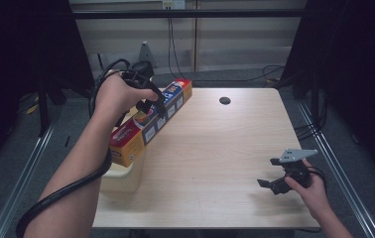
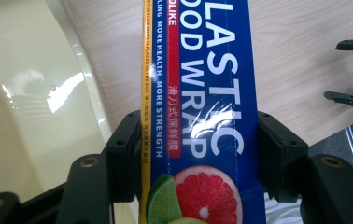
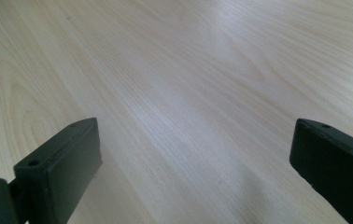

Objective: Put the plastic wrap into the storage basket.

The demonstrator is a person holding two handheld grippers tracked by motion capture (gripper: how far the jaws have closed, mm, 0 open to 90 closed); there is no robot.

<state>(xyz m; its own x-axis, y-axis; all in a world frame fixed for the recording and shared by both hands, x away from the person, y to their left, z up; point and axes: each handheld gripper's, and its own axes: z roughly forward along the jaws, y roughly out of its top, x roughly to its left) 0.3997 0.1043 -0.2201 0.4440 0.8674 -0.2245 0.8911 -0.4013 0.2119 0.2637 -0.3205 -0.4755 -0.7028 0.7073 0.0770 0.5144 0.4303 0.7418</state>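
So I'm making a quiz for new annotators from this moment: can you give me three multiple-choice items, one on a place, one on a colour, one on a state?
1. Where does the wrap box's near end lie?
A. over the cream tub
B. beside the table hole
C. on the floor

2. What colour is the box face with the big white letters?
A. green
B. blue
C. black

3. How do the right hand-held gripper's jaws stand?
A. shut on the box
B. shut on nothing
C. open, with nothing between them

Answers:
1 A: in the high view the wrap box slants down to the cream tub at the table's left edge, far from the hole.
2 B: the left gripper view shows a blue face, clamped by the left hand-held gripper.
3 C: the right hand-held gripper has bare table between its jaws.
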